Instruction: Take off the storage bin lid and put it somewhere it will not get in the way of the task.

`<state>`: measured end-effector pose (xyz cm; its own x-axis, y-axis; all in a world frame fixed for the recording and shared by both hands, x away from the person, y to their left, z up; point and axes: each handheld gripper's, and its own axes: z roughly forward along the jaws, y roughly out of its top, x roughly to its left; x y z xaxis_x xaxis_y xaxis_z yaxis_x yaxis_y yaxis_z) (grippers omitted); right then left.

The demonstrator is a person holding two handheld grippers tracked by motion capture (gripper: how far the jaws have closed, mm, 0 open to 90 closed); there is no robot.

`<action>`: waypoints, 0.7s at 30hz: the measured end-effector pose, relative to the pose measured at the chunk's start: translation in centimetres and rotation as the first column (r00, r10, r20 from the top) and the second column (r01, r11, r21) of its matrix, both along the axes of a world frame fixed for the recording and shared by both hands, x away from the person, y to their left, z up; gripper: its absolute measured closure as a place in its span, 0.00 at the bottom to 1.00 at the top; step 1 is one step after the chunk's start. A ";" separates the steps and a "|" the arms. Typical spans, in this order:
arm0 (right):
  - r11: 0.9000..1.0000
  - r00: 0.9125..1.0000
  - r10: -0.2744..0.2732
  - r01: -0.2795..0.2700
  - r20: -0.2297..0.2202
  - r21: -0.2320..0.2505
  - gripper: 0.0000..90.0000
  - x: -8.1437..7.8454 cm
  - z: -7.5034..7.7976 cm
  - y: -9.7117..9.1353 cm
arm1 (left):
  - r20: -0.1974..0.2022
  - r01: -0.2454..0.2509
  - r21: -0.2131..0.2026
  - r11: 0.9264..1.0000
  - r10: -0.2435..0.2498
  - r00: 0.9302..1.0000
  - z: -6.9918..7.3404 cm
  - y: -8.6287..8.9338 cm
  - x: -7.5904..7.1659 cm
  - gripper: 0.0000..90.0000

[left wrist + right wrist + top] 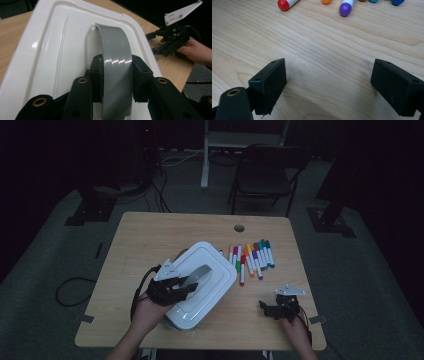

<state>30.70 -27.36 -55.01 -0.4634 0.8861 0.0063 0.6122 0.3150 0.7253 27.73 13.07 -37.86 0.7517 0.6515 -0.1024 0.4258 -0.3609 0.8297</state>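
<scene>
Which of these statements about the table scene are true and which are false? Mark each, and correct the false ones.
1. The left tongs are shut on the grey handle of the white box lid. True.
2. The right tongs hold a purple marker. False: their jaws stand open over the bare wooden table, with nothing between them.
3. The markers lie loose on the table beside the box, on the side towards the right tongs. True.
4. The markers are packed inside the box. False: they lie on the table, and the lid covers the box.
5. The red marker has its cap on. True.
</scene>
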 end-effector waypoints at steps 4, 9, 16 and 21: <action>1.000 1.000 0.000 0.000 0.000 0.000 0.14 0.0 0.0 0.0 | 0.001 -0.005 -0.037 0.999 0.005 1.000 0.6 0.8 -0.1 0.76; 1.000 1.000 0.000 0.000 0.000 0.000 0.14 0.0 0.0 0.0 | 0.010 -0.055 -0.064 0.996 0.056 0.998 1.2 2.6 0.4 0.76; 1.000 1.000 0.000 0.000 0.000 0.001 0.14 0.0 0.0 0.0 | 0.008 -0.113 -0.096 0.989 0.115 0.993 1.4 5.1 1.2 0.76; 1.000 1.000 -0.001 0.001 0.000 0.000 0.14 0.0 0.0 0.0 | 0.009 -0.143 -0.114 0.983 0.145 0.989 1.2 6.6 1.7 0.76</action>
